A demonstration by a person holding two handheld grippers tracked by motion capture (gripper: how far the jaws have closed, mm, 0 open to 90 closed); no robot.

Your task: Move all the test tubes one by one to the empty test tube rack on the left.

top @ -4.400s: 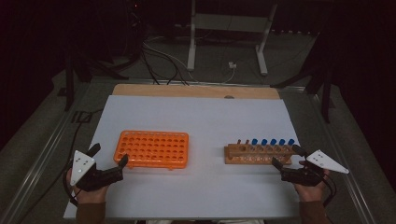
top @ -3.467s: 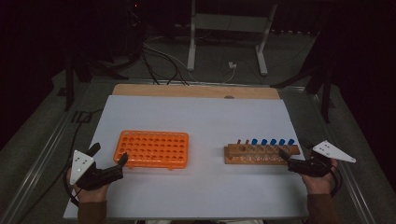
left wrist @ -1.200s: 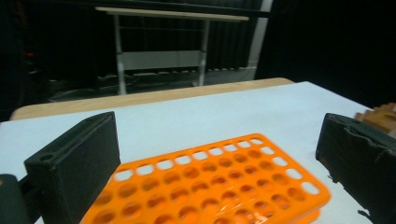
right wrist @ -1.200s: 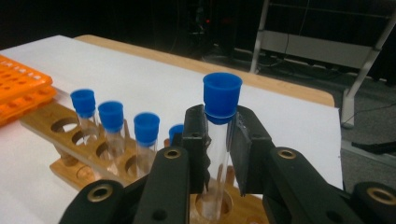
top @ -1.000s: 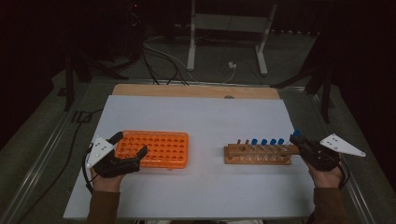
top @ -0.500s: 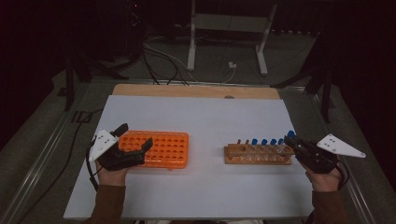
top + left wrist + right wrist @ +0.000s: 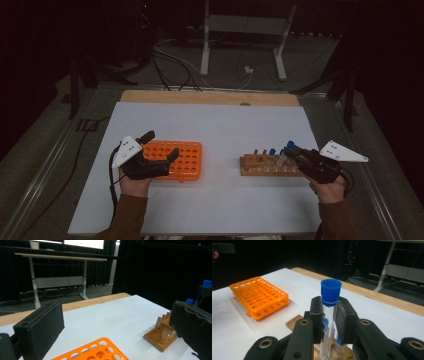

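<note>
Left gripper view: orange rack (image 7: 96,353) cut off by the bottom edge, only its far corner visible. Wooden rack (image 7: 162,336) half hidden behind the right-hand jaw. Right gripper view: lower end of the blue-capped tube (image 7: 329,315) runs off the bottom edge; wooden rack (image 7: 295,325) mostly hidden behind the jaws. High view: tubes left in the wooden rack (image 7: 270,165) too small to count reliably.
</note>
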